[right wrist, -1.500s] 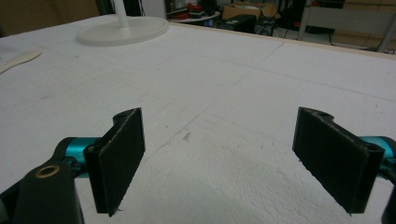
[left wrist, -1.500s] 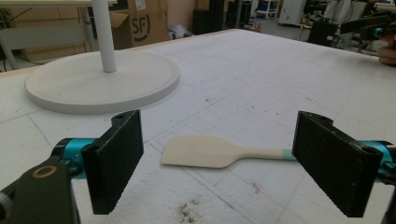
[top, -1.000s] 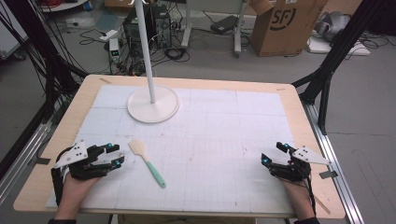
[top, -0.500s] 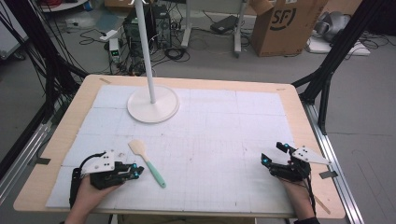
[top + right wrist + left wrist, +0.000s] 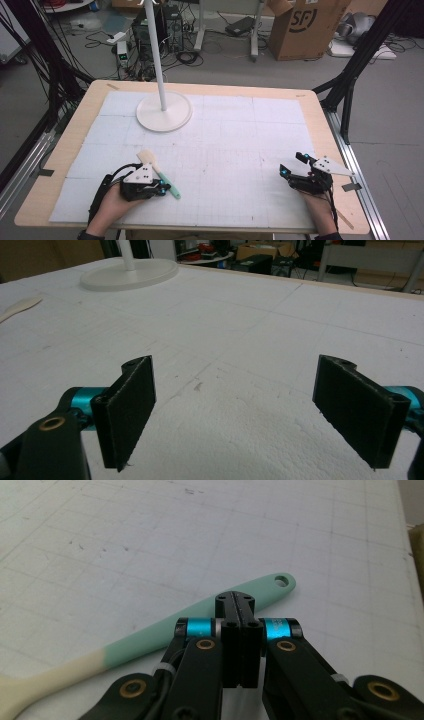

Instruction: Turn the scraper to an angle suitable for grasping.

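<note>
Mint-and-cream spatula (image 5: pixel 165 640) on gridded foam, left gripper (image 5: pixel 235 600) pressed closed above its handle, right gripper (image 5: pixel 250 410) spread wide, empty.

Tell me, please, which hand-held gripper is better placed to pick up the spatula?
Left. The left hand-held gripper sits right at the spatula, jaws shut beside its green handle. The right hand-held gripper, jaws open, rests at the table's far side.

Left claw (image 5: pixel 162 188) touching spatula (image 5: pixel 159 173); right claw (image 5: pixel 292 165) apart
</note>
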`<state>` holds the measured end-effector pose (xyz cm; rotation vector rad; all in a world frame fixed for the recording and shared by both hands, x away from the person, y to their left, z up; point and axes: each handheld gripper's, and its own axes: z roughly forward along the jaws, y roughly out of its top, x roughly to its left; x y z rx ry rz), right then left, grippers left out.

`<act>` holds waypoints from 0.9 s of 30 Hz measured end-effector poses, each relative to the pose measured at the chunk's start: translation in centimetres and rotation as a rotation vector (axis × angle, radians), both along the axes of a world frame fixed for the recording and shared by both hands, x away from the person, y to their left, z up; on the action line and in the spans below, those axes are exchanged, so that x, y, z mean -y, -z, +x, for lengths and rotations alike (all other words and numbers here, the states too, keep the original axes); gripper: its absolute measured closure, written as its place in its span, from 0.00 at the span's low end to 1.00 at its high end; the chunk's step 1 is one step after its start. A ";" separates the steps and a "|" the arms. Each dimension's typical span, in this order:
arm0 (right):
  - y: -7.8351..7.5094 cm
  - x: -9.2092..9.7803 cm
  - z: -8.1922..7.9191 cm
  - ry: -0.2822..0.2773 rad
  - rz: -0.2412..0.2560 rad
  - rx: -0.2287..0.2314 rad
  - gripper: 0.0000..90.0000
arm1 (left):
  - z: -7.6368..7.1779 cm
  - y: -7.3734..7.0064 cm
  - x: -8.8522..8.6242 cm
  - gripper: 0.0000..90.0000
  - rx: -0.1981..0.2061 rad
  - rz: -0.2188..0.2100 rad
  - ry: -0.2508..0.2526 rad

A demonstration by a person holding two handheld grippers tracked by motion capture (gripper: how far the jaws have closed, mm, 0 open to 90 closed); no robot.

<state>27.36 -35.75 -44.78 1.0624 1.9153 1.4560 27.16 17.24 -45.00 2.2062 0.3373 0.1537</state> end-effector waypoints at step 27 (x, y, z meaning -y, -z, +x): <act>0.0 0.1 0.1 0.002 0.011 -0.020 0.19 | 8.9 0.1 6.4 1.00 0.035 0.011 -0.535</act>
